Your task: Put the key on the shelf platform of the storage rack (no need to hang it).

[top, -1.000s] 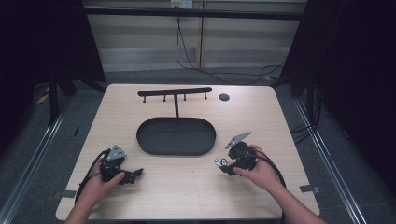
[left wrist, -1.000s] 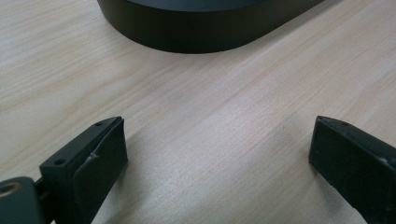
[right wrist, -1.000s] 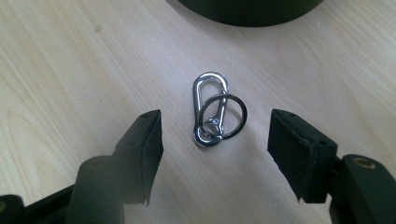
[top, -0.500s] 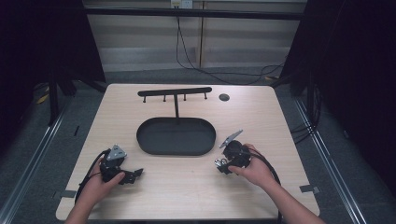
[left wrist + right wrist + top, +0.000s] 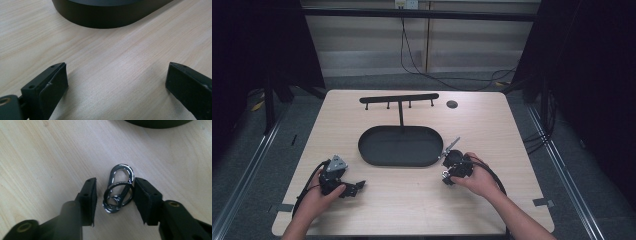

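R claw (image 5: pixel 447 176) has shifted left toward the tray's (image 5: pixel 367 150) near rim since a sec ago; L claw (image 5: pixel 354 187) unmoved.

R claw, part-open, straddles a silver carabiner w/ key ring (image 5: pixel 119 188) flat on the table (image 5: pixel 412 200); one jaw touches the ring, other stands just off. L claw gapes wide, holding nothing, over bare wood near the tray.

The high view looks down the table (image 5: pixel 412 210); both claw-mounted views skim its tray (image 5: pixel 110 17).
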